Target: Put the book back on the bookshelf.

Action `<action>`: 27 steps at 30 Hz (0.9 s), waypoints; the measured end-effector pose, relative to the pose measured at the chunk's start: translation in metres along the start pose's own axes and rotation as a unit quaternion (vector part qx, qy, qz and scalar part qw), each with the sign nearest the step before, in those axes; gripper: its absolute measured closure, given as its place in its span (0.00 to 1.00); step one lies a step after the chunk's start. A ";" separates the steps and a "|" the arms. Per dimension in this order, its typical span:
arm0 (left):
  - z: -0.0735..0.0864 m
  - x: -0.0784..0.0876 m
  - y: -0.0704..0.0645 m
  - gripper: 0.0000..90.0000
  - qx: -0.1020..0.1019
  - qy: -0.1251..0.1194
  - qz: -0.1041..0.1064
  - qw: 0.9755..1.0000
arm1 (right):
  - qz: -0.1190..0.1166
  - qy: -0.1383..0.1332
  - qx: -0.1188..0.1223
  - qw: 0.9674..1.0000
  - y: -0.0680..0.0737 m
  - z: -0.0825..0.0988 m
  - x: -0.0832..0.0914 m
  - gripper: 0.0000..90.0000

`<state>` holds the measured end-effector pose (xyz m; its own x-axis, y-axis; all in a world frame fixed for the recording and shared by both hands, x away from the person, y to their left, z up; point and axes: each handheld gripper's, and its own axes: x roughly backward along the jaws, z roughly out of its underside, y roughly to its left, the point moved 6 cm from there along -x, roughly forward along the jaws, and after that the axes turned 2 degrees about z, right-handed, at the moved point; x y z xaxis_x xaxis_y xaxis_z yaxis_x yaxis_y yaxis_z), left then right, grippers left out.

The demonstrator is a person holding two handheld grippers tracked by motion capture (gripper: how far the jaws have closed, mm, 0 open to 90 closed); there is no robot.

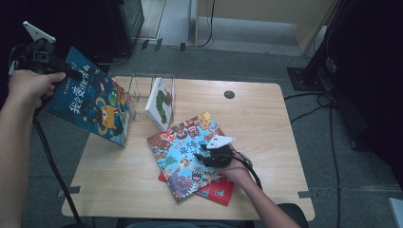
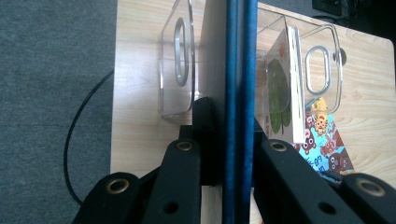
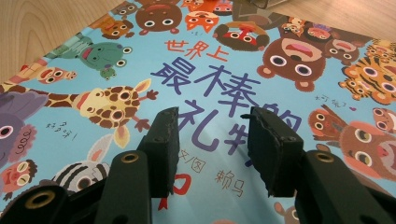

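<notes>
Blue book rides clamped edge-on in the left tool, lined up for the clear rack; right tool gapes over the animal book.

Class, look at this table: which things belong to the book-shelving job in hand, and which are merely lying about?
In the job:
dark blue picture book, clamped in left gripper
clear plastic book rack
white caterpillar book standing in it
light blue animal-cover book under right gripper

Lying about:
red book underneath
black floor cables

left tool: raised, jaws clamped | right tool: low, jaws parted, nothing between
</notes>
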<state>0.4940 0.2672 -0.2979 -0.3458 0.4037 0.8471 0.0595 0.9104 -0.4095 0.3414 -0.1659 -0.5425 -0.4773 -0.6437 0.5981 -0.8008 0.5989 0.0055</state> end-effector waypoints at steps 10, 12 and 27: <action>-0.015 -0.012 0.004 0.93 -0.003 0.004 0.001 1.000 | -0.001 0.000 0.003 1.000 0.000 0.001 0.001 0.60; -0.017 -0.014 0.004 0.93 -0.003 0.004 0.001 1.000 | 0.000 -0.001 0.002 1.000 0.000 0.001 0.001 0.60; -0.028 -0.025 0.009 0.93 -0.006 0.000 0.009 1.000 | 0.003 -0.005 0.003 1.000 0.000 0.001 0.001 0.60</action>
<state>0.5291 0.2679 -0.3137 -0.3436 0.4204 0.8398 0.0778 0.9039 -0.4206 0.3403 -0.1668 -0.5429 -0.4857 -0.6443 0.5907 -0.7999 0.6002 -0.0031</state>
